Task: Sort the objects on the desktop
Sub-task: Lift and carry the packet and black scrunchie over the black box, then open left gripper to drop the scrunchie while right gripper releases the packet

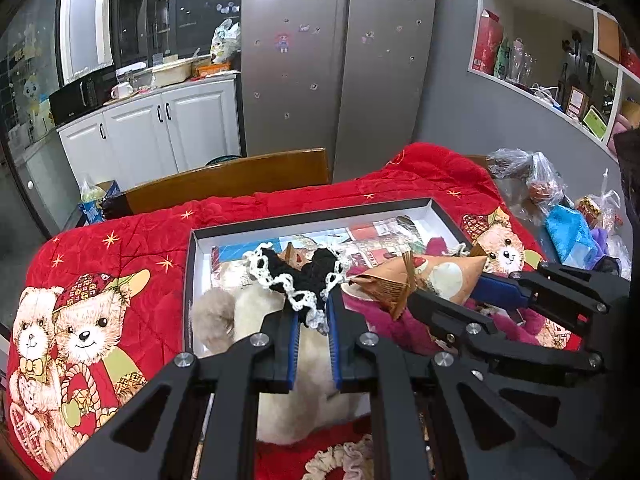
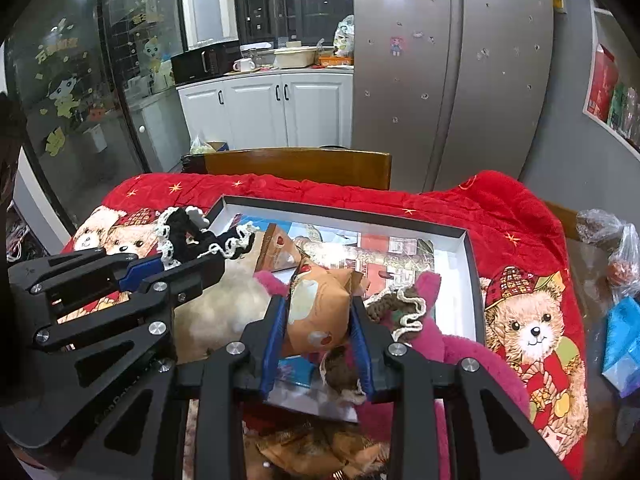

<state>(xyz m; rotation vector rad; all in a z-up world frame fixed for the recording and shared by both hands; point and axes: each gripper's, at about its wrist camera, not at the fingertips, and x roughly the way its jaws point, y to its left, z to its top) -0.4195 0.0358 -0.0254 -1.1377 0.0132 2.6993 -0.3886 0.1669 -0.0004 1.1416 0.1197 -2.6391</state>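
Observation:
My left gripper (image 1: 312, 312) is shut on a black crocheted scrunchie with white lace trim (image 1: 298, 276) and holds it above the black-rimmed white box (image 1: 320, 214). It also shows in the right wrist view (image 2: 192, 258) with the scrunchie (image 2: 192, 236). My right gripper (image 2: 319, 312) is shut on an orange-brown snack packet (image 2: 320, 308), held over the box (image 2: 344, 214); in the left wrist view the packet (image 1: 424, 280) sits in the right gripper (image 1: 448, 300). A white plush toy (image 1: 288, 380) and a pink plush toy (image 2: 472, 356) lie in the box.
A red bear-print quilt (image 1: 100, 280) covers the table. A wooden chair back (image 1: 228, 180) stands beyond it. Plastic bags and a blue packet (image 1: 568, 236) lie at the right edge. A brown crocheted scrunchie (image 2: 396, 304) lies on the pink plush. Another scrunchie (image 1: 340, 460) lies near the front.

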